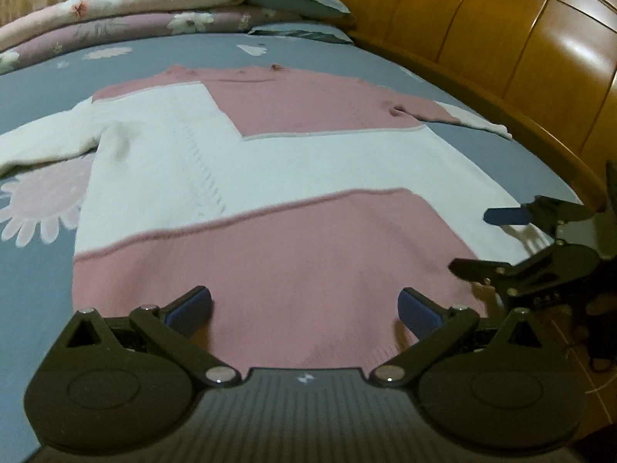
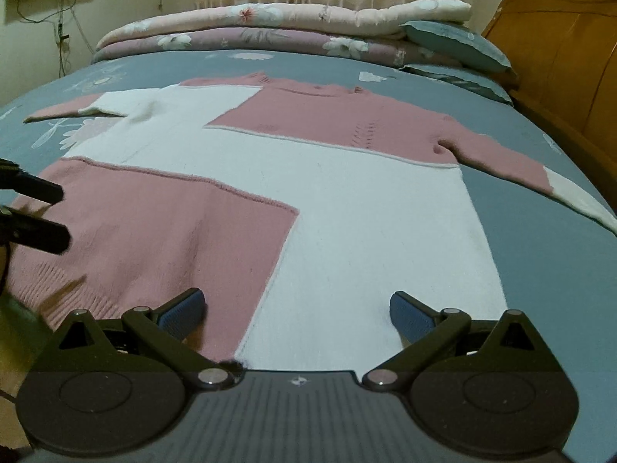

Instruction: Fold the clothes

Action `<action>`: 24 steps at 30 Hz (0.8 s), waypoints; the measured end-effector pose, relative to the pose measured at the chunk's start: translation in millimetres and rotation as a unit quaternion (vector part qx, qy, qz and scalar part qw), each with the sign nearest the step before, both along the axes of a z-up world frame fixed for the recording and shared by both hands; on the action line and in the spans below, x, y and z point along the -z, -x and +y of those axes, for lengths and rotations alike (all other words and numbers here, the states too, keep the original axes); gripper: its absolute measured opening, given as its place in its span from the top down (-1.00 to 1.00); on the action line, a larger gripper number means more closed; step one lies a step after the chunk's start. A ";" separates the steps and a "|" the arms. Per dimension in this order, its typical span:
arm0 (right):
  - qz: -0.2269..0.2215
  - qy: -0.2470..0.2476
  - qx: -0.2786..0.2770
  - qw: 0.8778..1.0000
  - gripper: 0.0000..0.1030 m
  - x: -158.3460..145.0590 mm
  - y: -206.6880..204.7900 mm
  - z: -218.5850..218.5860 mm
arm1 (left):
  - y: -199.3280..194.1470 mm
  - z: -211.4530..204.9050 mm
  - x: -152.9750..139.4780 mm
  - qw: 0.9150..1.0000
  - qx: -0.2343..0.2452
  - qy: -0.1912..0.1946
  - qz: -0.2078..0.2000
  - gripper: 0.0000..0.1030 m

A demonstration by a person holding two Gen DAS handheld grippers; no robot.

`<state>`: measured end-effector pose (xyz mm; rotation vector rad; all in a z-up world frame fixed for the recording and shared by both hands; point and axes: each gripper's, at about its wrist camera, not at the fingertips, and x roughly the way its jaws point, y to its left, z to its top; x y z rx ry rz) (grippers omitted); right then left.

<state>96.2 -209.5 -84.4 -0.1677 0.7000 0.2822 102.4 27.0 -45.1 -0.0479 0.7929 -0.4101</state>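
Plainly unlabelled pink/wht sweater [image 2: 347,200], no txt.

The sweater [image 1: 270,177] hem disappears behind the left gripper [image 1: 304,306] body at the bottom of its view. Lower left in the right wrist view, the hem corner smears into motion blur. A white cuff [image 2: 582,200] runs off the right edge.
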 end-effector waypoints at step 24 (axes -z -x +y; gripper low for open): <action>-0.020 0.002 0.012 1.000 -1.00 2.8 16.2 -4.8 | -38.6 48.5 11.1 0.995 -0.085 0.060 0.010 -0.98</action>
